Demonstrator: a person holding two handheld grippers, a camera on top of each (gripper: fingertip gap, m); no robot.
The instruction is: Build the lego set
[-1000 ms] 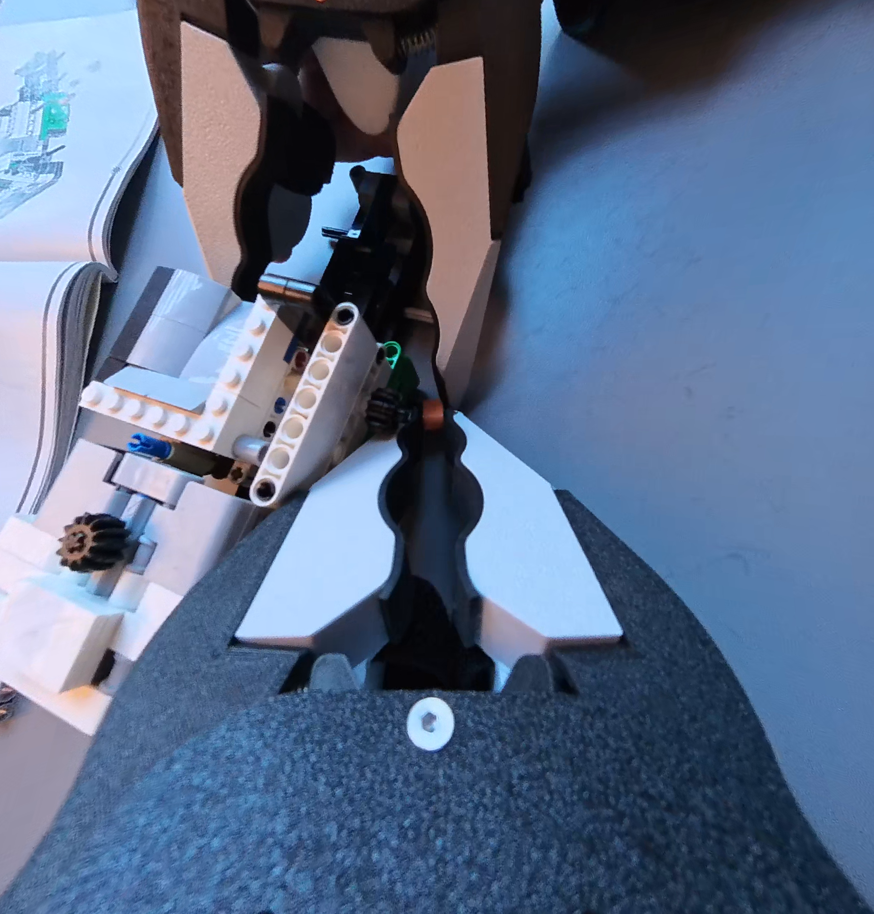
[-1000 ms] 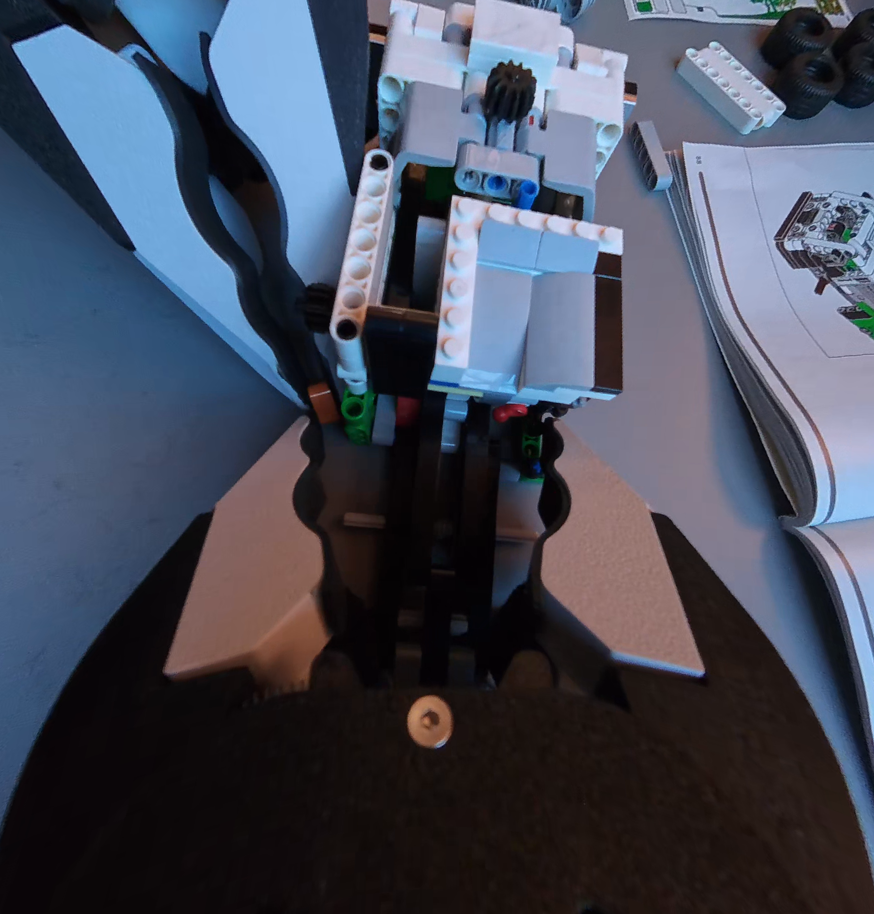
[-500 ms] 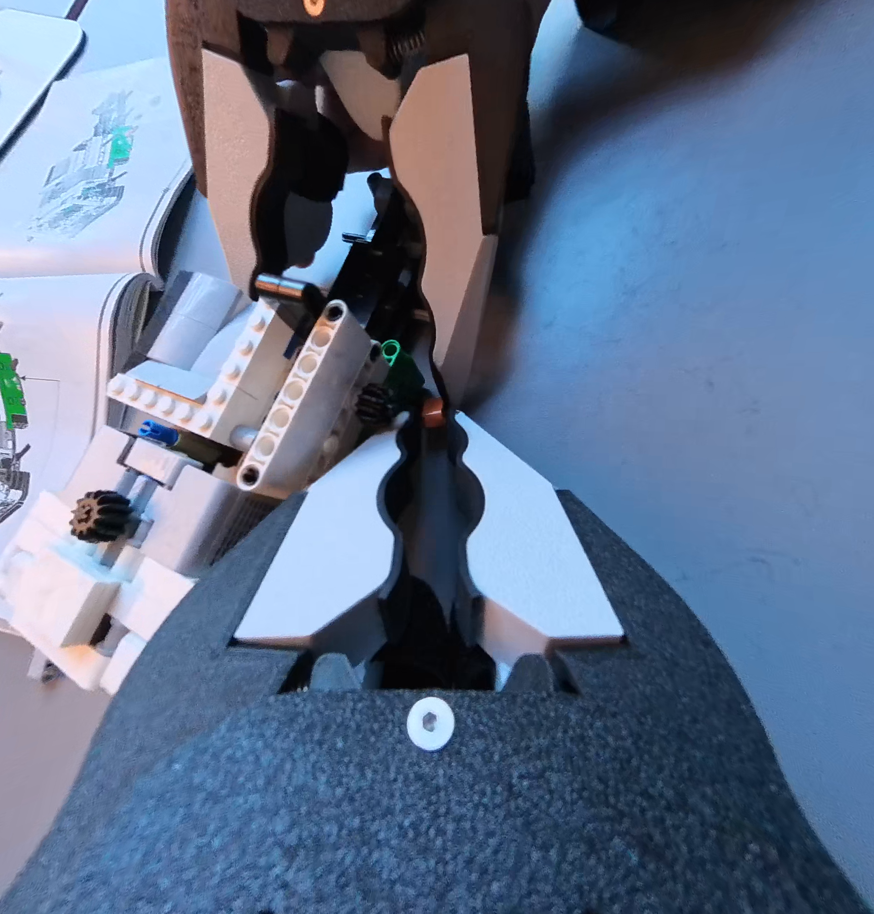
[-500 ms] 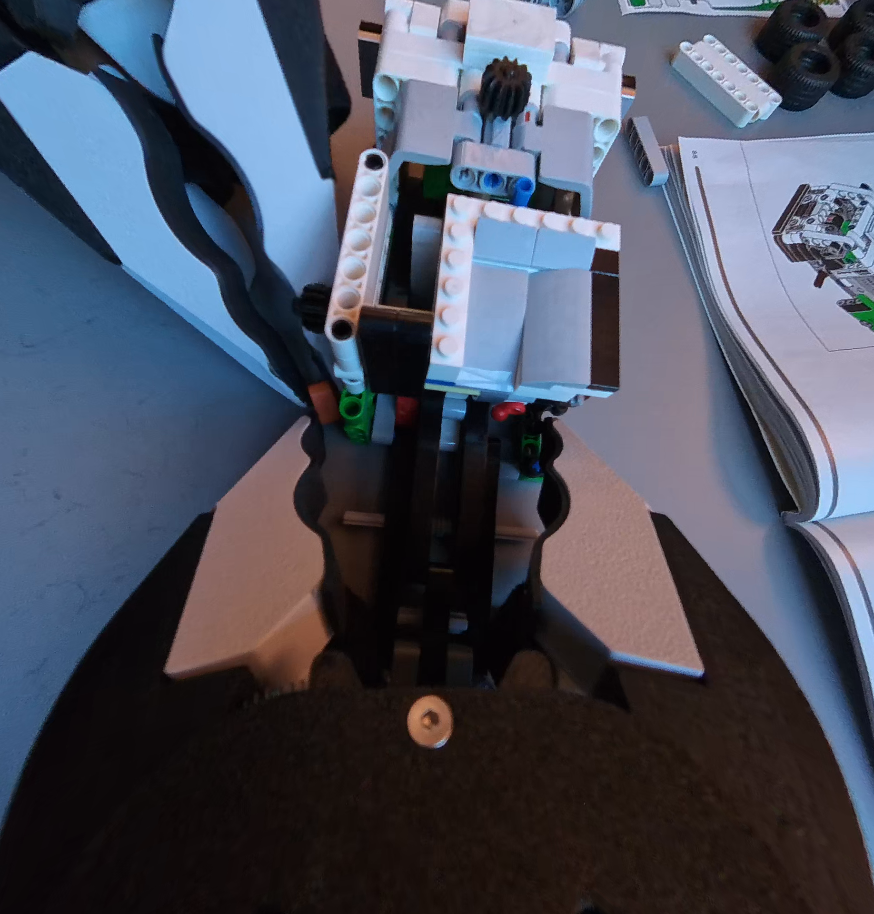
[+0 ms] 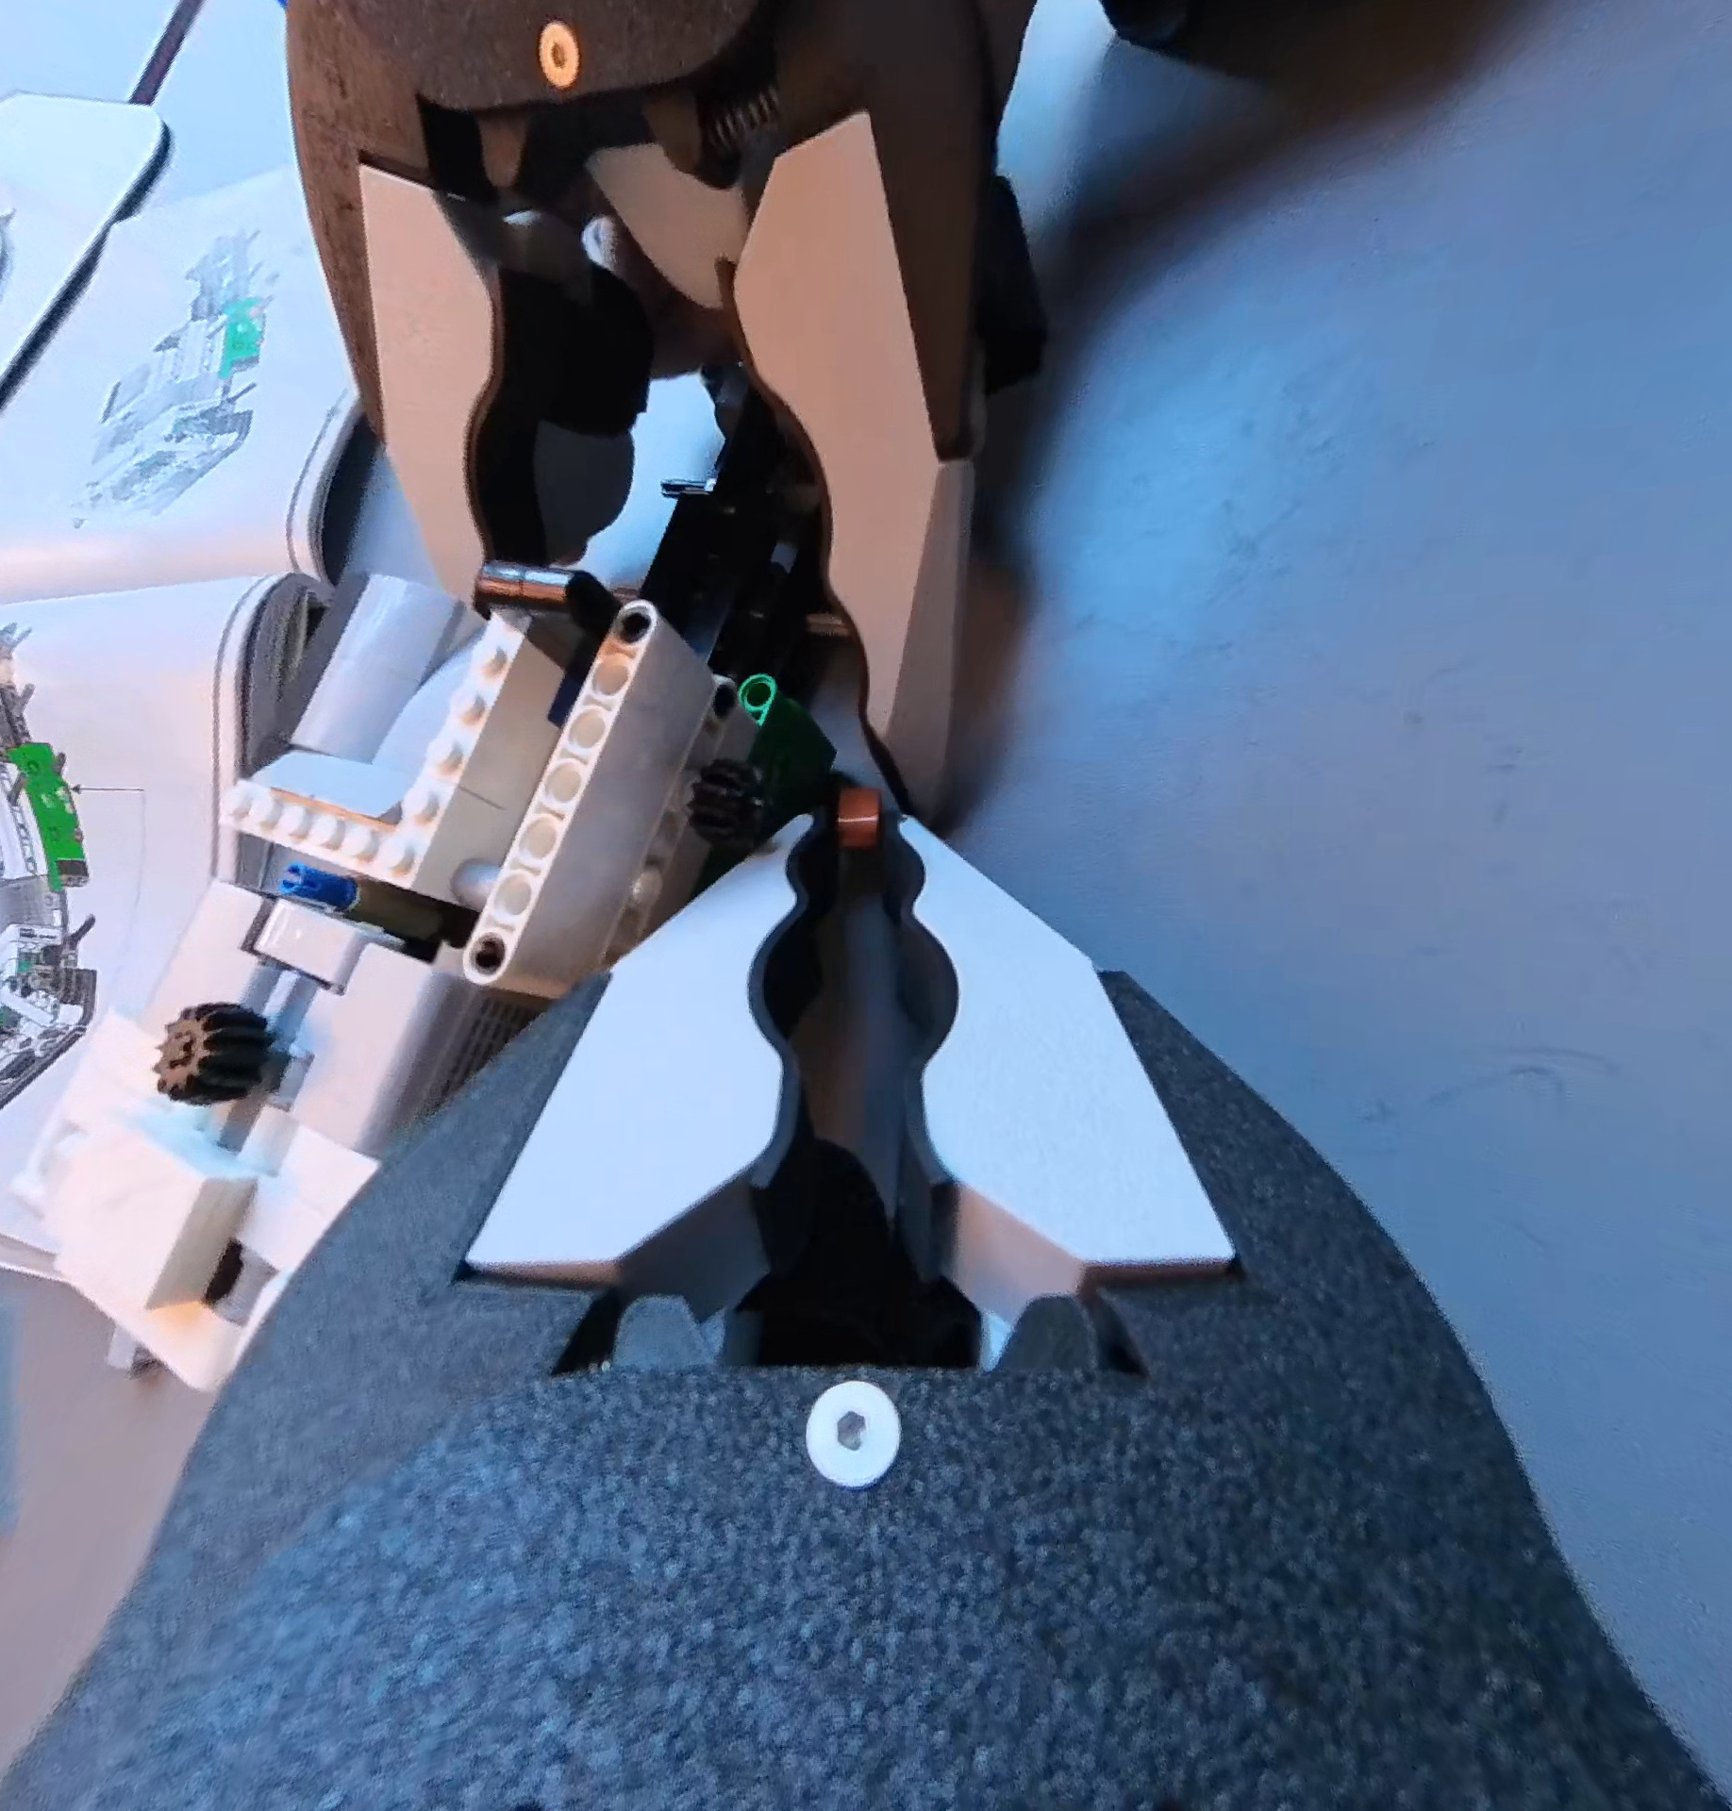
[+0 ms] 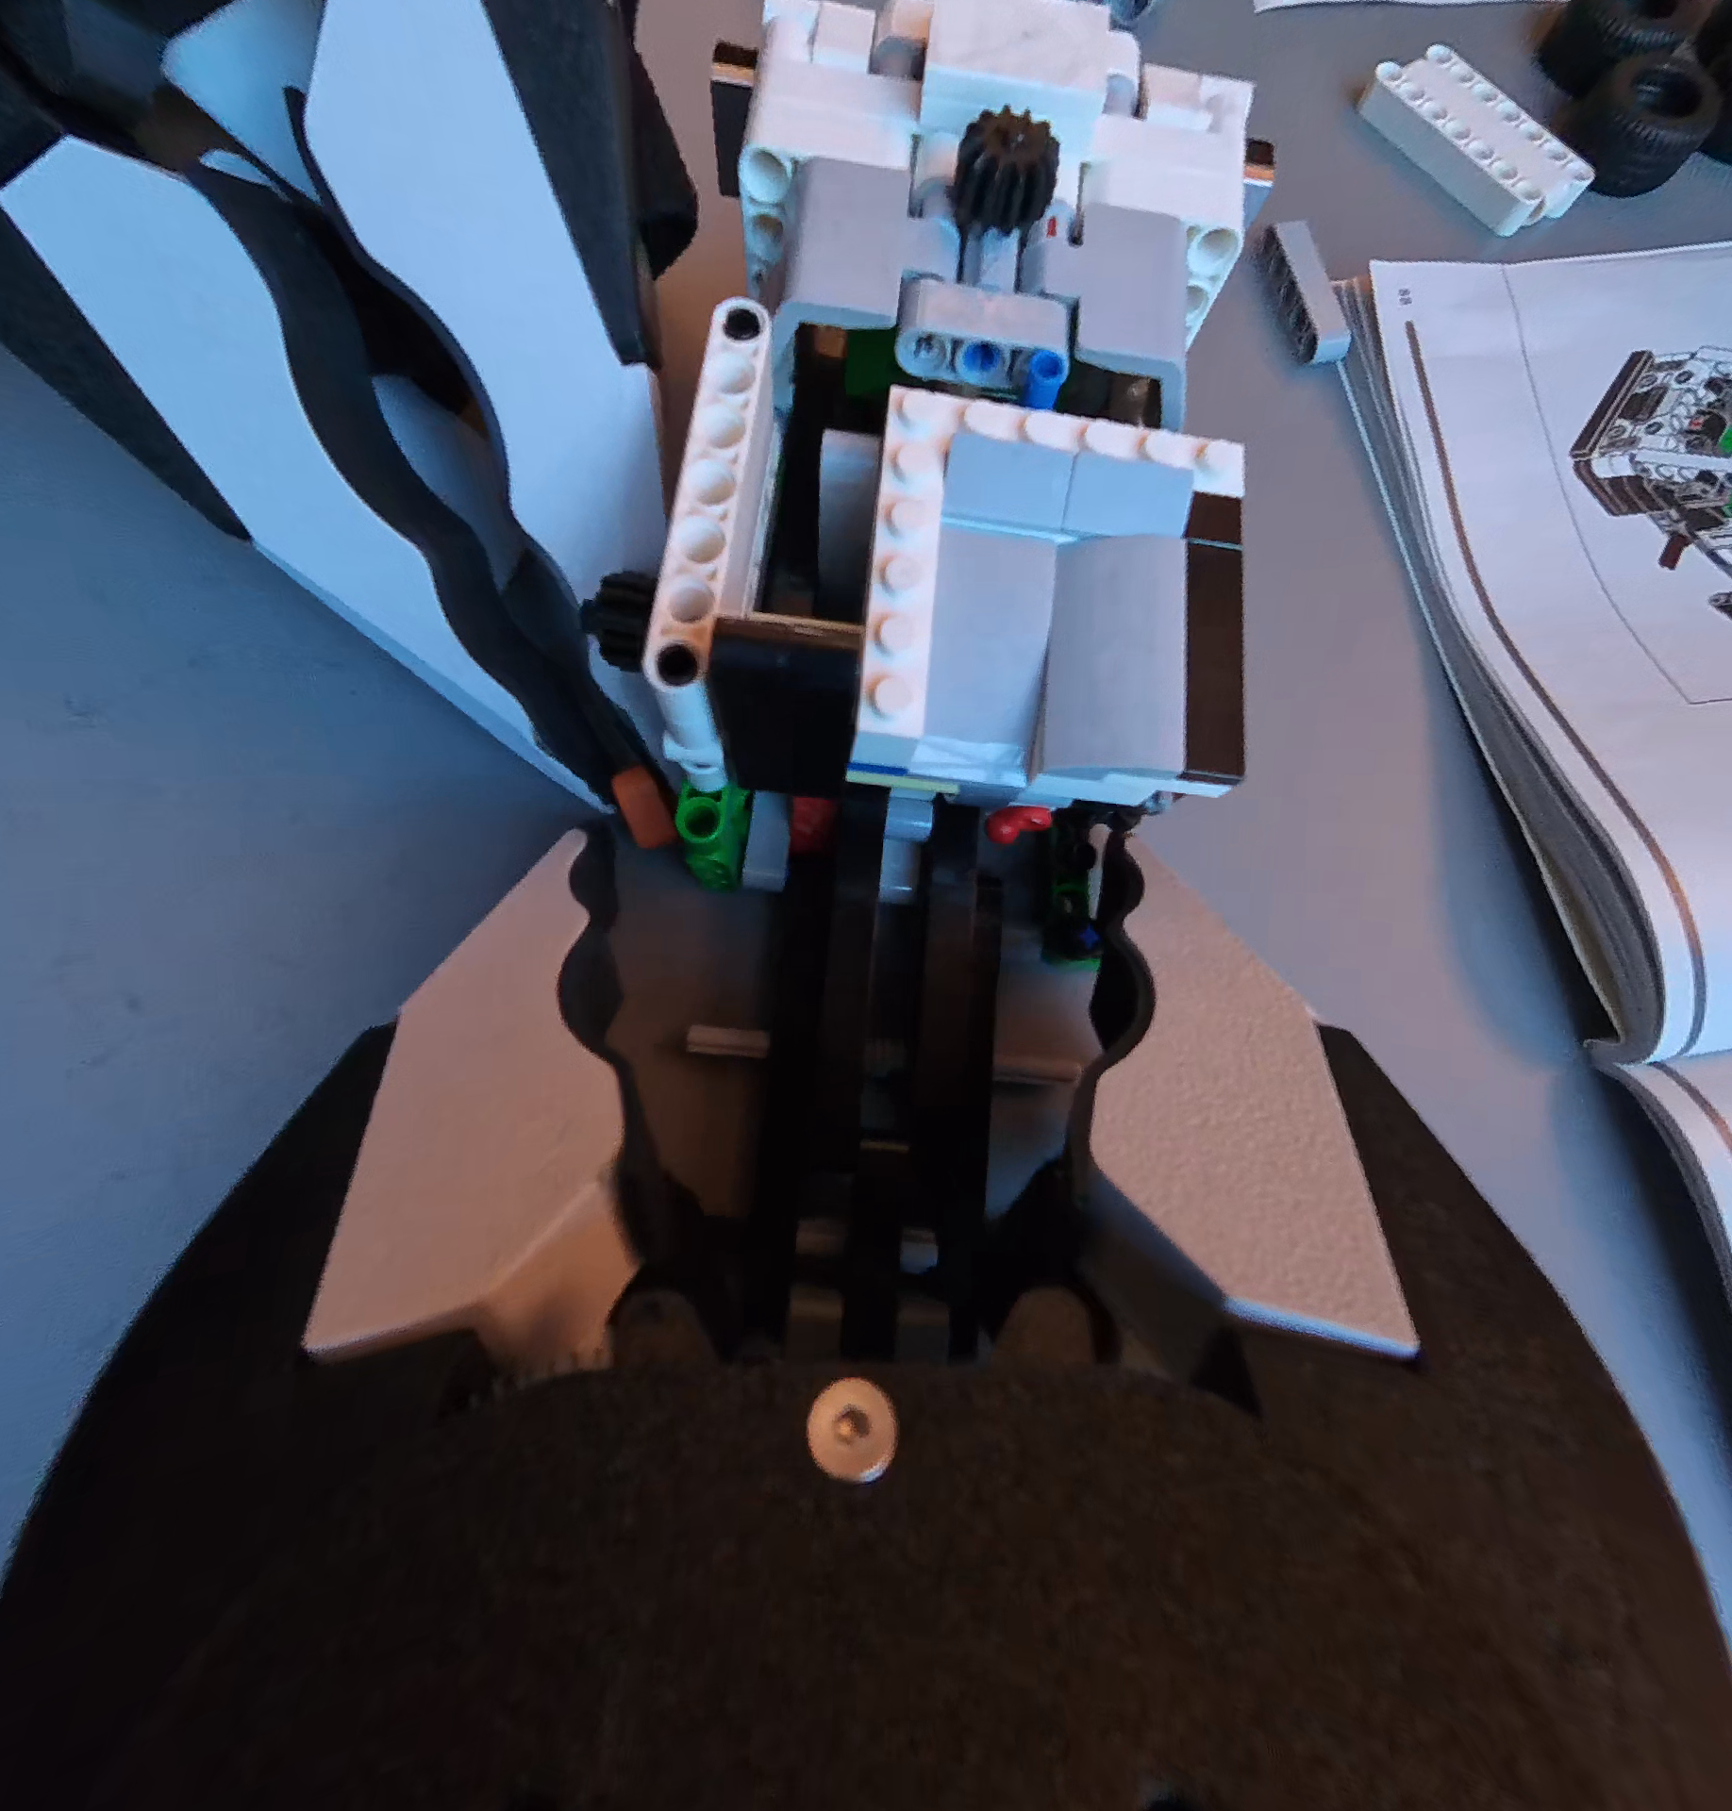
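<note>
A white, grey and black lego model with a black gear on top lies on the grey table. My right gripper is shut on its black chassis end. It also shows at the top of the left wrist view. My left gripper is shut on a small brown piece. It holds the piece against the model's corner, beside a green pin part. In the right wrist view the left gripper comes in from the upper left with the brown piece at its tip.
An open instruction booklet lies right of the model and also shows in the left wrist view. A loose white brick, black tyres and a small grey grille piece lie at the far right. Bare grey table. My left and right fingertips are right by each other.
My left gripper has swung a little around its tip, bringing more of the booklet into its view. The brown piece stays at the model's corner. The right gripper's hold is unchanged.
</note>
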